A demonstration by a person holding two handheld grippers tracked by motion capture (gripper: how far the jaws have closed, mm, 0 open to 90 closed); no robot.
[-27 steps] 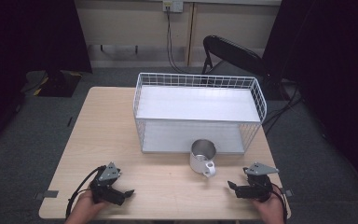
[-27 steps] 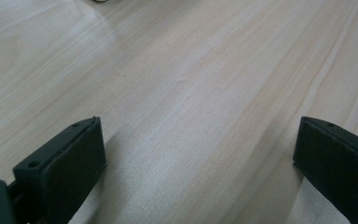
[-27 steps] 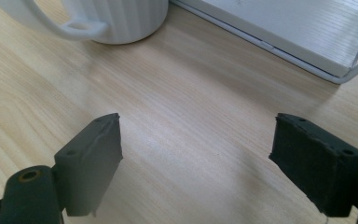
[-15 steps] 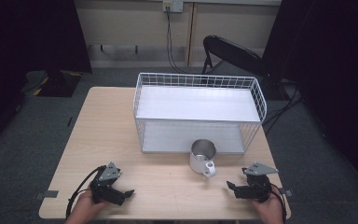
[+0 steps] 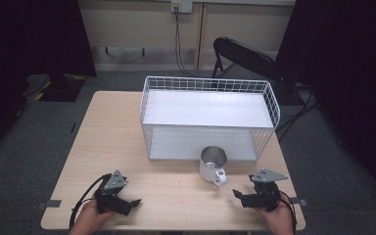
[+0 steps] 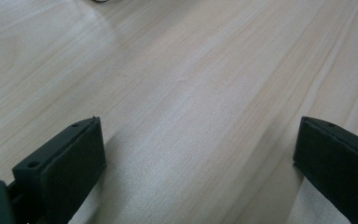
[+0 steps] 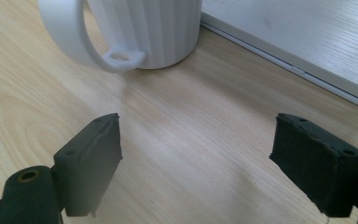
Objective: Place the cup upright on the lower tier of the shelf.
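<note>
A white ribbed mug [image 5: 212,164] with a metal-looking inside stands upright on the wooden table [image 5: 112,137], just in front of a white wire basket [image 5: 208,117]. Its handle [image 7: 84,42] points toward the table's near edge. My right gripper [image 5: 238,196] rests low near the front right, a little short of the mug, jaws wide open over bare wood [image 7: 196,158]. My left gripper [image 5: 133,202] lies at the front left, far from the mug, open as well, with nothing between its jaws [image 6: 196,154].
The basket has two white shelf boards, its lower board's edge [image 7: 307,70] close beyond the mug. A black chair [image 5: 247,56] stands behind the table. Dark curtains flank the room, and cables [image 5: 178,34] hang down the back wall.
</note>
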